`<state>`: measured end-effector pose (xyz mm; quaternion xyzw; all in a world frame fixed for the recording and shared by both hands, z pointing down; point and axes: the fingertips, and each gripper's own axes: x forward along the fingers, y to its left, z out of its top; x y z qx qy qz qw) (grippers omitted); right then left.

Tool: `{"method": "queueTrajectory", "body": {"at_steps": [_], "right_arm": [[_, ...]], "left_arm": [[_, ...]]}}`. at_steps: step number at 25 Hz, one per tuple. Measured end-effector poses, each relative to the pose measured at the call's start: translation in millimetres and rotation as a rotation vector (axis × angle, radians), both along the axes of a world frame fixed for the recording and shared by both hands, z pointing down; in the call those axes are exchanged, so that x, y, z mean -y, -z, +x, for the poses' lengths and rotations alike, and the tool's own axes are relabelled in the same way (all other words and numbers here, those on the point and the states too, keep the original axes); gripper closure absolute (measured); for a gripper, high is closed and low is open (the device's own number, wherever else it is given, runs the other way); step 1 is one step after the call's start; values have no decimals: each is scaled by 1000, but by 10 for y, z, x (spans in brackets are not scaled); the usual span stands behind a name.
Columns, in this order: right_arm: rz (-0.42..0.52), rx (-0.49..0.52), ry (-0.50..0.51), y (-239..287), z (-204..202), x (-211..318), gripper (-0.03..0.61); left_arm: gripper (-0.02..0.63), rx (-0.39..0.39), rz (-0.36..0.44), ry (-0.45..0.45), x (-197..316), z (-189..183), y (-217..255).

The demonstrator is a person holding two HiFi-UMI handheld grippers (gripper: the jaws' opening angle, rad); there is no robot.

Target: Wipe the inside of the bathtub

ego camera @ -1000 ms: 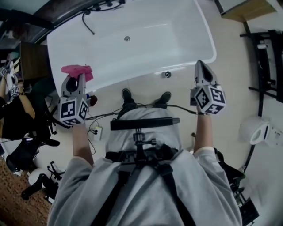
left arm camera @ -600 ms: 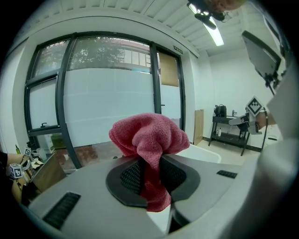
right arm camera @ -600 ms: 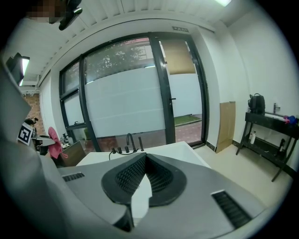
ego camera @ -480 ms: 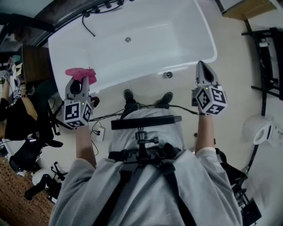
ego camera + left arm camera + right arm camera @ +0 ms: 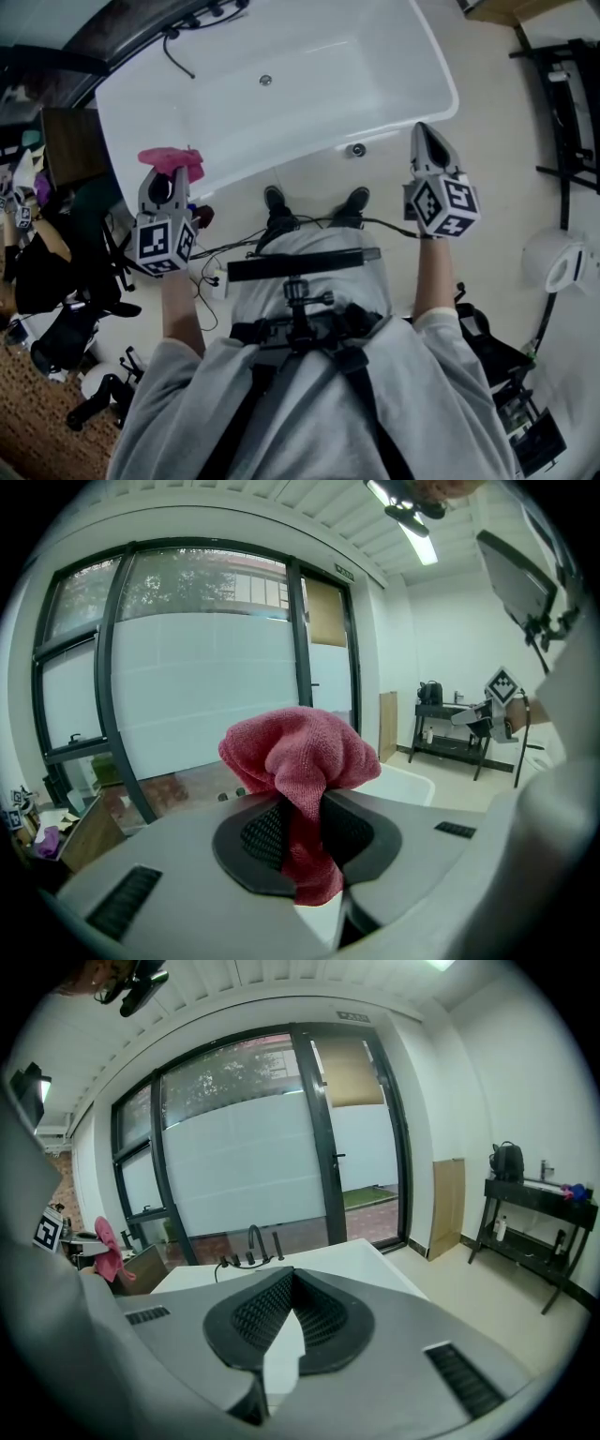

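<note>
Head view looks down on a person standing at the middle of the near long side of the white bathtub (image 5: 309, 89), whose long axis runs across them from left to right, tap fittings (image 5: 214, 9) at the far left corner and drain (image 5: 265, 81) in the floor. The left gripper (image 5: 168, 174) is held over the near rim toward the tub's left end, a pink cloth (image 5: 171, 158) bunched at its tip. The right gripper (image 5: 424, 131) is raised near the right end of the same rim, its tip drawn to a point. Both sit about equally close to the tub, so the basin lies forward and inward of each, and I judge the left one must reach ahead, down and to the right to bring the cloth onto the inner wall. Left gripper view shows the left gripper (image 5: 300, 832) clamped on the cloth (image 5: 298, 757), which puffs out above the pads and hangs below them, with a corner of the bathtub (image 5: 405, 782) beyond. Right gripper view shows the right gripper (image 5: 291, 1309) closed at the tips with nothing held, the bathtub (image 5: 323, 1255) and its tap fittings (image 5: 253, 1241) straight ahead, and the cloth (image 5: 106, 1241) far off to the left.
</note>
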<state>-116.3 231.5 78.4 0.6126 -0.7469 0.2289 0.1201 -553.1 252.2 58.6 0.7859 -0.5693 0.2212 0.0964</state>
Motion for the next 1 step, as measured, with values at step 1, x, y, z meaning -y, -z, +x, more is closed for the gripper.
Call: {"method": "queueTrajectory", "body": {"at_steps": [1], "right_arm": [[-1,1,-3,-8,31,-7,570]], "left_arm": [[546,3,-1,-6,-3,38,-3]]}}
